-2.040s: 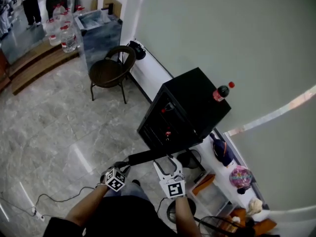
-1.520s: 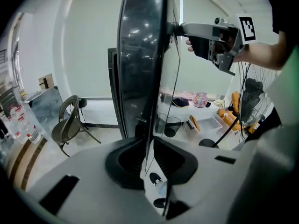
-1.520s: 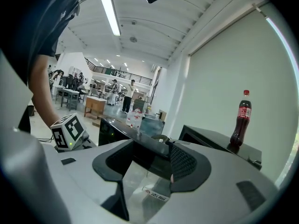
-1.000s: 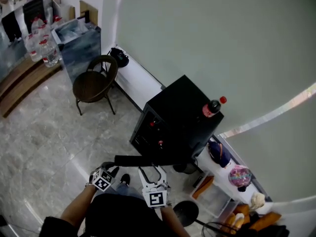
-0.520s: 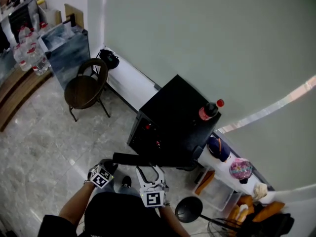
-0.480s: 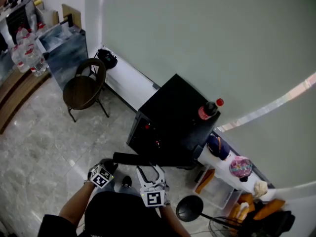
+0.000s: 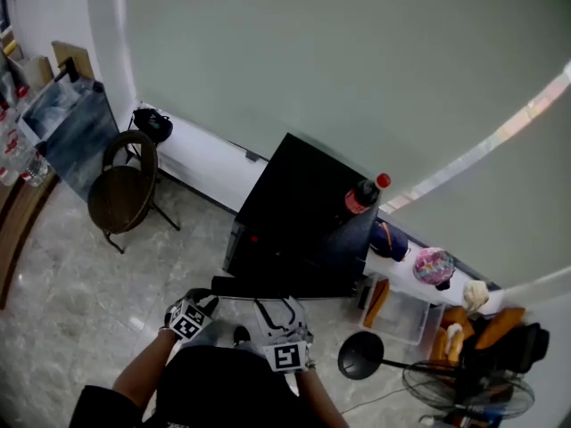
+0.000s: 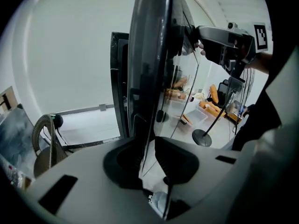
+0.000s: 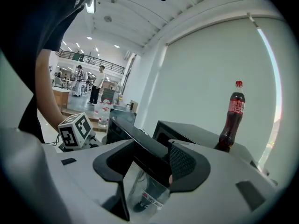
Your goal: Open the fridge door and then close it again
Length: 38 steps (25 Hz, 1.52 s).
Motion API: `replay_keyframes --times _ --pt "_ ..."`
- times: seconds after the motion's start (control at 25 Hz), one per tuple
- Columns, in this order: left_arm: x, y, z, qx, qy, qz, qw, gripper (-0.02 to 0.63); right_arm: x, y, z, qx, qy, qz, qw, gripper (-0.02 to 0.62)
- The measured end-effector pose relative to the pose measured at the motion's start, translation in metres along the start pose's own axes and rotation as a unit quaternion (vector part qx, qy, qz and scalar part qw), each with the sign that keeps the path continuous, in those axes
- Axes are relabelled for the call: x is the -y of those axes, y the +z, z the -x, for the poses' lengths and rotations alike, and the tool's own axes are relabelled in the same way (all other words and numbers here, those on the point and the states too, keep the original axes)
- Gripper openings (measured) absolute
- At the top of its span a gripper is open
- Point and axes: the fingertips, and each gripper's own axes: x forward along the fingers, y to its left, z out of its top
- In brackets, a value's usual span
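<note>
The black fridge (image 7: 308, 205) stands against the pale wall with a cola bottle (image 7: 361, 195) on top. Its glass door (image 7: 277, 286) hangs open, seen as a dark bar in front of me. My left gripper (image 7: 212, 296) is shut on the door's free edge (image 8: 150, 83), which runs upright between its pads. My right gripper (image 7: 277, 305) is shut on the door's top frame (image 9: 142, 154); it also shows in the left gripper view (image 8: 227, 45). The left gripper's marker cube (image 9: 76, 130) and the cola bottle (image 9: 231, 117) appear in the right gripper view.
A round-backed chair (image 7: 123, 194) and a grey box (image 7: 70, 132) stand to the left by the wall. To the right are a low shelf (image 7: 403, 273) with small items, a clear bin (image 7: 398, 316), a floor stand's round base (image 7: 359, 357) and a fan (image 7: 457, 387).
Both grippers have moved sideways together, still holding the door. The head view has swung round the fridge, so the chair slid left and the fan came into view at right.
</note>
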Motion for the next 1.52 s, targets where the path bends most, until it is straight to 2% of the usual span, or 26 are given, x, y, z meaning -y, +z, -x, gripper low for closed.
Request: replay_keyframes --times 0.28,0.44,0.88,1.28,1.52 --pt "-0.030 0.023 -0.018 -0.010 -0.038 -0.031 0.9988 0.072 0.019 0.003 -0.022 -0.010 -0.059 -0.015 0.998 0.216" --pt "-0.043 0.033 -0.028 -0.013 -0.052 -0.046 0.9975 0.072 0.027 0.001 -0.032 -0.023 -0.080 -0.020 0.996 0.216" --pt "-0.063 0.058 -0.048 -0.011 -0.070 -0.060 0.9957 0.075 0.046 0.002 -0.048 -0.033 -0.122 -0.028 0.992 0.215" --pt "-0.082 0.076 -0.066 -0.017 -0.066 -0.074 0.9950 0.080 0.061 -0.001 -0.063 -0.045 -0.162 -0.034 0.985 0.212" --pt "-0.089 0.082 -0.070 -0.023 -0.067 -0.083 0.9940 0.081 0.065 -0.002 -0.068 -0.058 -0.172 -0.020 0.983 0.210"
